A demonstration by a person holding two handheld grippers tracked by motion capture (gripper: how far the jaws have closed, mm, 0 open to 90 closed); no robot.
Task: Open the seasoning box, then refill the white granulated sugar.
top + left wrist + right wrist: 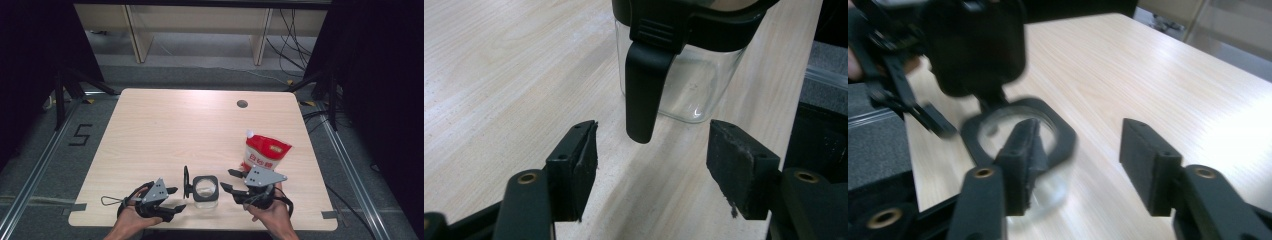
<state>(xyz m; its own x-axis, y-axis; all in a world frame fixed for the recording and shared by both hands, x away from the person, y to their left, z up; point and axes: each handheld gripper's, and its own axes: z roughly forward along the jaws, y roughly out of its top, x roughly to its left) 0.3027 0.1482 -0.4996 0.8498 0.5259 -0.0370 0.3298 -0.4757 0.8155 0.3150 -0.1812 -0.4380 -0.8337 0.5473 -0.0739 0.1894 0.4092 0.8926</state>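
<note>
A clear square jar (pixel 205 189) with a black rim stands near the table's front edge, and its black lid (pixel 186 182) is swung up on the jar's left side. My left gripper (pixel 176 198) lies just left of the jar, open and holding nothing. In the left gripper view its jaws (pixel 651 155) stand wide apart before the jar (pixel 694 85), and a black tab (pixel 644 95) hangs between them, touched by neither pad. My right gripper (pixel 227 180) is close on the jar's right, open. In the right gripper view it (pixel 1083 150) is empty, with the jar's rim (pixel 1018 130) behind its left jaw.
A red and white pouch (pixel 264 152) stands behind the right gripper. The wooden table (pixel 165 130) has a round cable hole (pixel 242 104) at the back right. Both hands sit close to the table's front edge.
</note>
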